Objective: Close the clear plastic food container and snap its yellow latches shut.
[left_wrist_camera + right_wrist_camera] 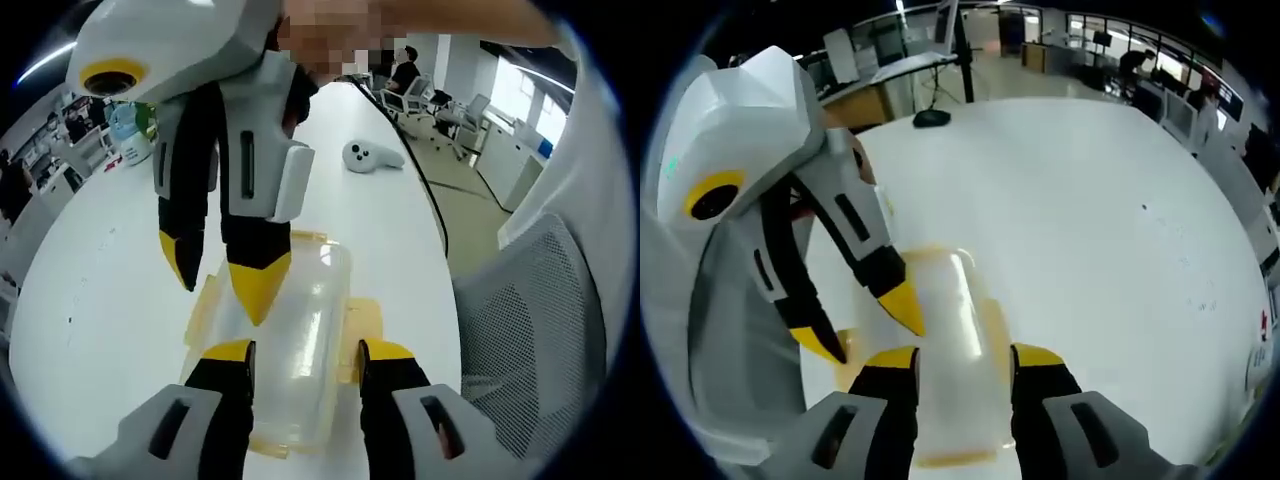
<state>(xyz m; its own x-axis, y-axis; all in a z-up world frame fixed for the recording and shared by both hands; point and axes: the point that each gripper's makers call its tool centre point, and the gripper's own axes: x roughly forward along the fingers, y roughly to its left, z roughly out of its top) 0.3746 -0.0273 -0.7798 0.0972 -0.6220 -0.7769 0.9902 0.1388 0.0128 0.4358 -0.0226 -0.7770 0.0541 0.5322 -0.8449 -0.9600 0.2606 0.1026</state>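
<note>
The clear plastic food container point(305, 320) lies on the white table point(110, 300) with its lid on and pale yellow latches point(366, 322) flared out at its sides. My left gripper point(305, 352) is open, its jaws straddling the container's near end. My right gripper point(220, 272) comes down from above, open, with one yellow fingertip point(258, 288) on the lid and the other beyond the container's edge. In the right gripper view the container point(952, 310) lies between the open right gripper point(962, 358) jaws, and the left gripper point(862, 326) reaches in with one fingertip point(906, 306) on the lid.
A white handheld controller point(372, 156) and a black cable point(425, 180) lie farther along the table. A grey mesh chair point(540, 320) stands by the table's edge. Bottles point(130, 135) stand at the far corner. A dark round object point(932, 118) rests on the table.
</note>
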